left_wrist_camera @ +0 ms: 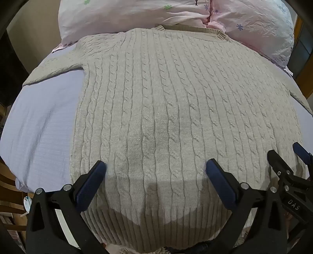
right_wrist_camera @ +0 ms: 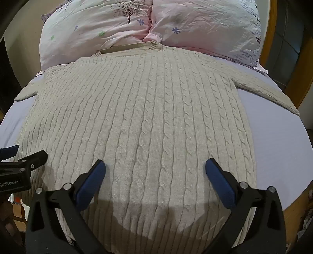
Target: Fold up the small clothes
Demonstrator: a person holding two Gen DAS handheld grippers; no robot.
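Observation:
A beige cable-knit sweater (left_wrist_camera: 166, 101) lies flat on the bed, collar at the far end, ribbed hem nearest me, sleeves spread to both sides. It also fills the right wrist view (right_wrist_camera: 148, 117). My left gripper (left_wrist_camera: 155, 166) is open and empty, hovering over the lower left part of the sweater near the hem. My right gripper (right_wrist_camera: 155, 166) is open and empty over the lower right part. The right gripper shows at the right edge of the left wrist view (left_wrist_camera: 287, 156); the left gripper shows at the left edge of the right wrist view (right_wrist_camera: 25, 154).
A lilac sheet (left_wrist_camera: 45, 125) covers the bed (right_wrist_camera: 277, 140). Pink floral pillows (left_wrist_camera: 137, 13) lie beyond the collar (right_wrist_camera: 121, 27). A wooden bed frame edge (right_wrist_camera: 293, 211) runs along the right. Dark furniture stands at the left.

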